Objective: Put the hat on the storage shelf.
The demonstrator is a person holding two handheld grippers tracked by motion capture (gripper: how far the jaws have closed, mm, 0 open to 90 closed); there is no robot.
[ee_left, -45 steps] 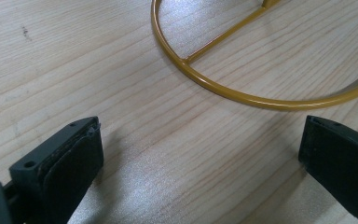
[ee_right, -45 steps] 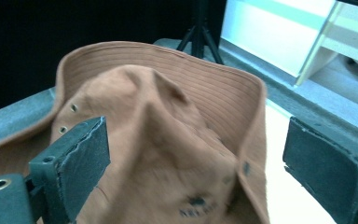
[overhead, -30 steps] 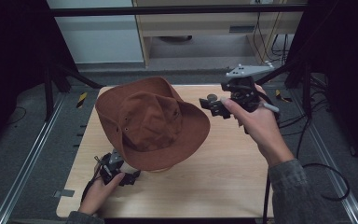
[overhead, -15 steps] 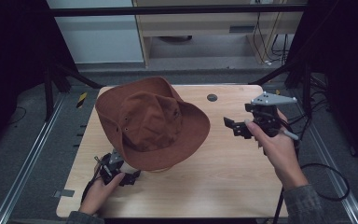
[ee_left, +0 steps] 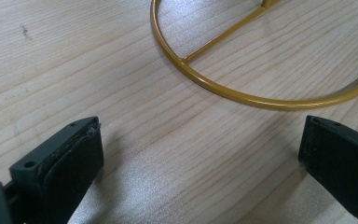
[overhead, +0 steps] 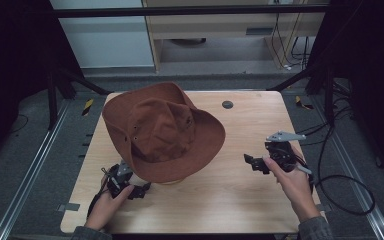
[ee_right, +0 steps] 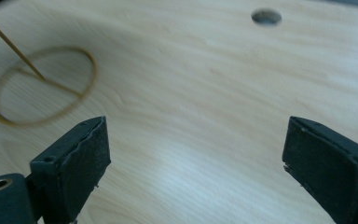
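High view: the right gripper (overhead: 250, 162), jaws apart and empty, has withdrawn to the frame's lower right, leaving the hat (overhead: 162, 131) resting on its stand (ee_left: 261, 100); the left gripper (overhead: 141, 190) is open too.

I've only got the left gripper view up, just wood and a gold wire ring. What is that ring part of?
Observer: It is the round base of a stand that carries a brown hat, seen in the high view.
Operator: Where is the other gripper?
Observer: The right gripper is low over the table, off to the hat's right, apart from it.
Operator: Is it holding anything?
Observer: No, its jaws stand wide apart with bare wood between them in the right gripper view.
Operator: And mine?
Observer: The left gripper sits at the near edge of the hat's brim, jaws open.
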